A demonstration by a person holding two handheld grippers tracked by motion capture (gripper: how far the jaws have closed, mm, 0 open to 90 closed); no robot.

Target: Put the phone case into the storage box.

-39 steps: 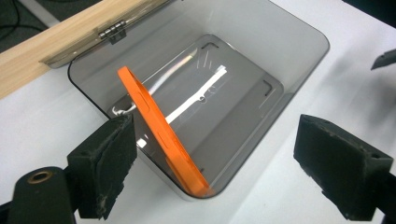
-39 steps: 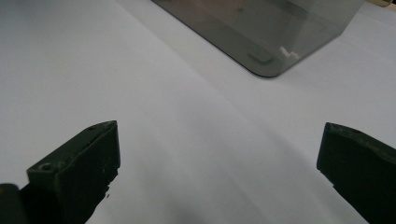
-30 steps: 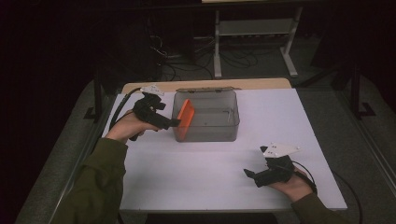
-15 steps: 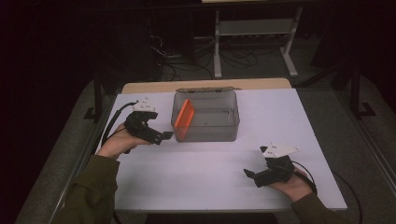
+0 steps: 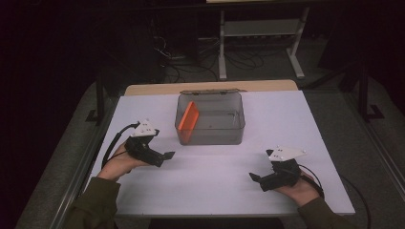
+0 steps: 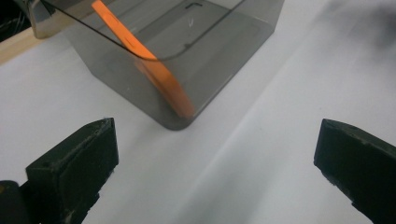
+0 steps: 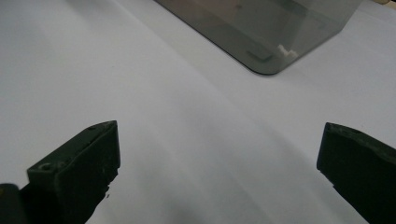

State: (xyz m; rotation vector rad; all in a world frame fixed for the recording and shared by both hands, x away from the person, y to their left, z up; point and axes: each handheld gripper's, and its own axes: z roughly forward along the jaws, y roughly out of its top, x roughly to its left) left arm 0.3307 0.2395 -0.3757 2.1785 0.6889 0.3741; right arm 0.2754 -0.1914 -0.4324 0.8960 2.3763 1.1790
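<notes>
— From above, where do your tongs sit?
— Your left gripper (image 5: 167, 155) is just short of the box (image 5: 210, 119); the right gripper (image 5: 253, 177) is well back.
— Left gripper view?
— Jaws wide, empty; ahead, the orange card (image 6: 154, 70) leans inside the box (tilted).
— Right gripper view?
— Jaws wide, box corner (image 7: 268, 65) ahead.

Orange plate in a grey bin

A flat orange plate (image 5: 189, 116) with rounded corners leans tilted against the left wall of a smoky, see-through bin (image 5: 210, 135), just ahead of the left gripper (image 5: 166, 155), whose jaws gape empty.
</notes>
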